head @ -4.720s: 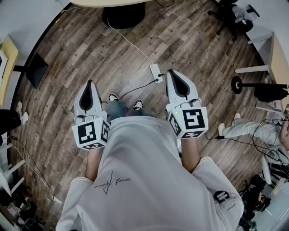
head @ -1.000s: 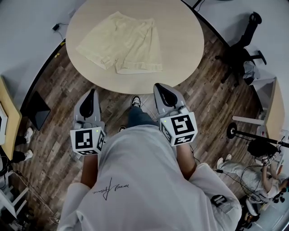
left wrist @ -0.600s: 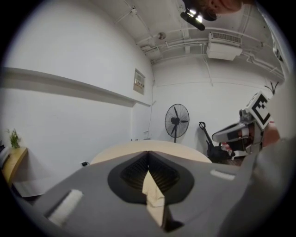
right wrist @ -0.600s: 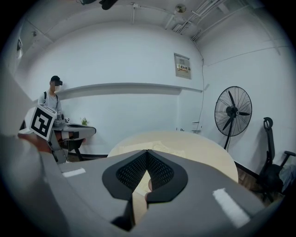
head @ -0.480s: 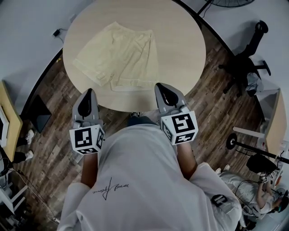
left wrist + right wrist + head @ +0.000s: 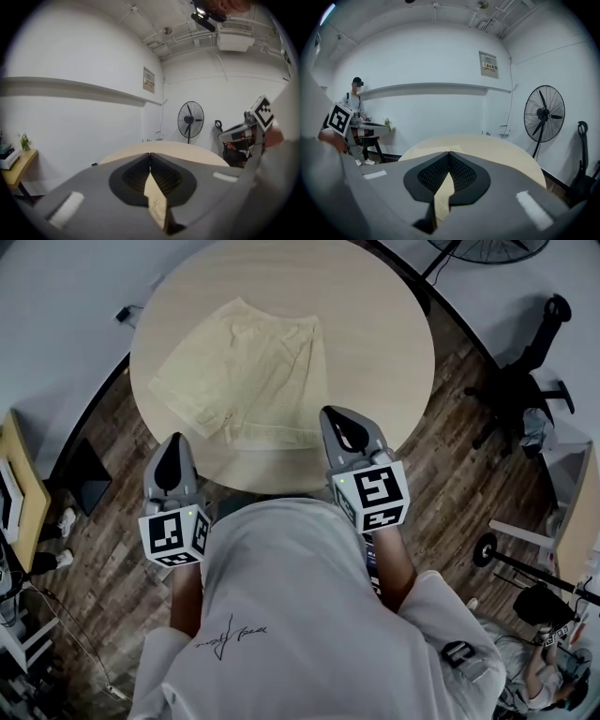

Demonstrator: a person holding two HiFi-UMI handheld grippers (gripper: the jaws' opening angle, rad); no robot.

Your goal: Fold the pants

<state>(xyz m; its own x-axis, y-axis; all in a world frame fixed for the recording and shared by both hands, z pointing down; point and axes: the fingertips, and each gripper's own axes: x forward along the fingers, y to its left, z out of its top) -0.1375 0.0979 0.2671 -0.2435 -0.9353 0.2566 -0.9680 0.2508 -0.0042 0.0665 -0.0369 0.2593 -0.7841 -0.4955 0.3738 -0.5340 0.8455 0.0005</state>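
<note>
Script on the shirt (image 6: 230, 629) is unreadable. The left gripper (image 6: 172, 442) and right gripper (image 6: 333, 418), both closed and empty, reach the table's (image 6: 384, 324) near edge. Pants (image 6: 246, 371) lie flat, left of centre. A chair (image 6: 525, 390) stands right. Beyond are a fan (image 6: 543, 114) and an illegible wall notice (image 6: 488, 64).

The round beige wooden table's (image 6: 394, 352) near rim was hidden behind the person's white shirt (image 6: 281, 596); print on the small framed wall notice (image 6: 488, 64) was too small to read.
</note>
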